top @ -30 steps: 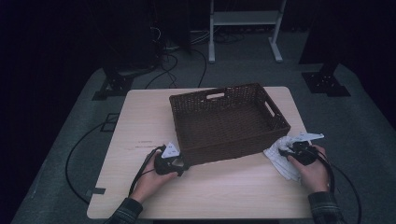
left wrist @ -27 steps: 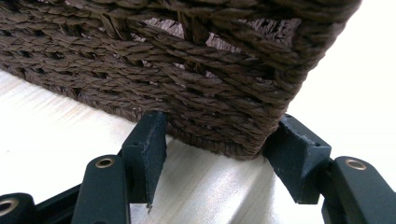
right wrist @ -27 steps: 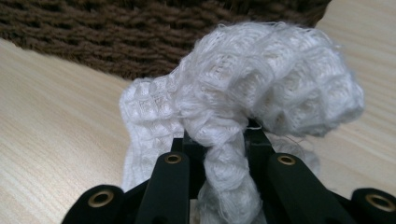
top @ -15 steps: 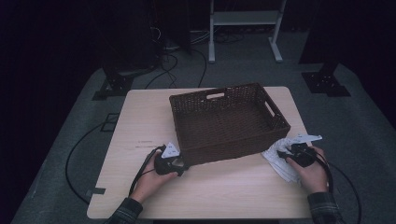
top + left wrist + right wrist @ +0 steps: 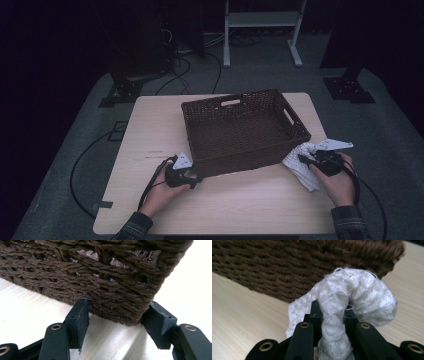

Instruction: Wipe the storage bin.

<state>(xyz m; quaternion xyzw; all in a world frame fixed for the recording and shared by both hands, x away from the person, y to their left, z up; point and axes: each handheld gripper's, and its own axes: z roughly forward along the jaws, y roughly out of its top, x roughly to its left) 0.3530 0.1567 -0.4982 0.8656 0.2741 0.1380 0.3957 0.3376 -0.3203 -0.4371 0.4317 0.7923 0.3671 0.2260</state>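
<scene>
Pinching a crumpled white cloth (image 5: 352, 305) between the right gripper (image 5: 332, 315) jaws, which press in on a bunched fold from both sides. Cloth (image 5: 304, 164) at about four o'clock on the pale wooden table (image 5: 150, 130) in the high view, touching the near right corner of the brown wicker basket (image 5: 245, 127), part of it spread on the wood toward the table edge. Right gripper (image 5: 306, 161) held by the right hand (image 5: 340, 180) at the same four o'clock spot, grey plate on top, cable trailing back past the wrist. Bulging above the jaws in the right gripper view, the cloth curls over toward one o'clock, with woven basket wall (image 5: 287, 267) close behind at twelve.

Resting at about seven o'clock on the table, the left gripper (image 5: 192, 176) in the left hand (image 5: 162, 187), nose against the basket's near left corner. Jaws spread wide in the left gripper view, left gripper (image 5: 117, 322) straddling that rounded corner of the basket (image 5: 100, 282), one jaw at nine o'clock of it, the other at three, both just beside or touching the weave; clamped or merely flanking cannot be told. Basket standing upright at the table's centre, toward twelve, its inside looking bare from above.
</scene>
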